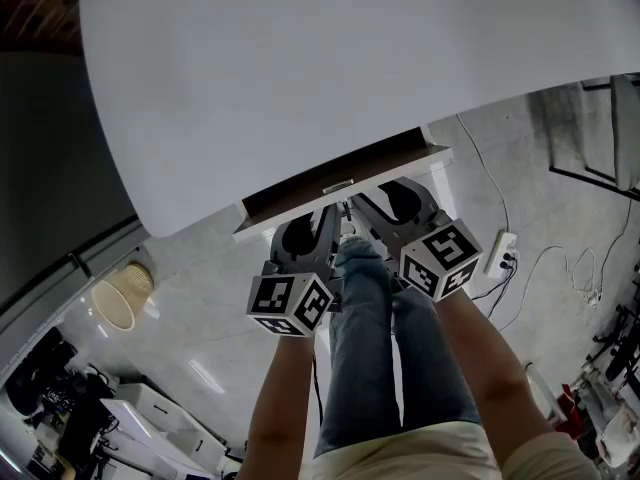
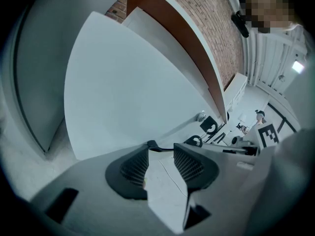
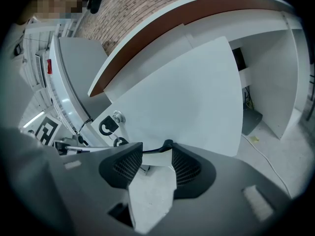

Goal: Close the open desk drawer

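Grey floor is showing under the white worktop. At its near edge the drawer is sticking out a little. Left claw and right claw are both standing partly wide, holding nothing, tips right at the drawer front. Pushing straight in with both together is looking best. What is lying inside is hiding in the dark.

Blue jeans and a cream top, with grey left tongs and right tongs bearing black-and-white marker cubes.
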